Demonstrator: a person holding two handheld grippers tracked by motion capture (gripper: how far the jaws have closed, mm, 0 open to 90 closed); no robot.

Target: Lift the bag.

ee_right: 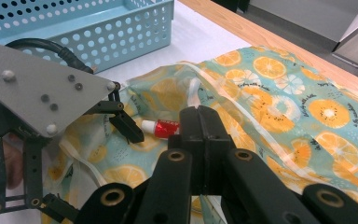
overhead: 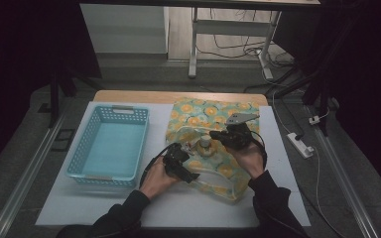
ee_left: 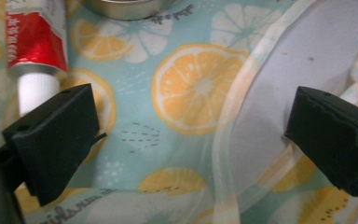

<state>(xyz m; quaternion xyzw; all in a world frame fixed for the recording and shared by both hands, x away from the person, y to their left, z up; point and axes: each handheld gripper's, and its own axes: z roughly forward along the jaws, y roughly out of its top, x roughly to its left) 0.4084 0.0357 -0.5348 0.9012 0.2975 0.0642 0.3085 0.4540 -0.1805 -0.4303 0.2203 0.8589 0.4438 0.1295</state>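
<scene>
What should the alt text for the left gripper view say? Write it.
The left hand-held gripper hangs open over a citrus-print bag, its transparent edge curving between the jaws. A red-and-white tube lies by one jaw, below a round metal rim.

Citrus-print bag (overhead: pixel 213 148) lies open on table w/ red tube (ee_right: pixel 165 128) (white cap).

Dim, dark-edged high view; brighter, slightly soft close-ups from both gripper views.

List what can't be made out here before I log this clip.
- Red tube: left gripper view, top edge cuts it off; print unreadable.
- Metal container: same view, only its rim inside the frame.
- Right gripper: its shut fingers hide whether cloth is pinched.
</scene>
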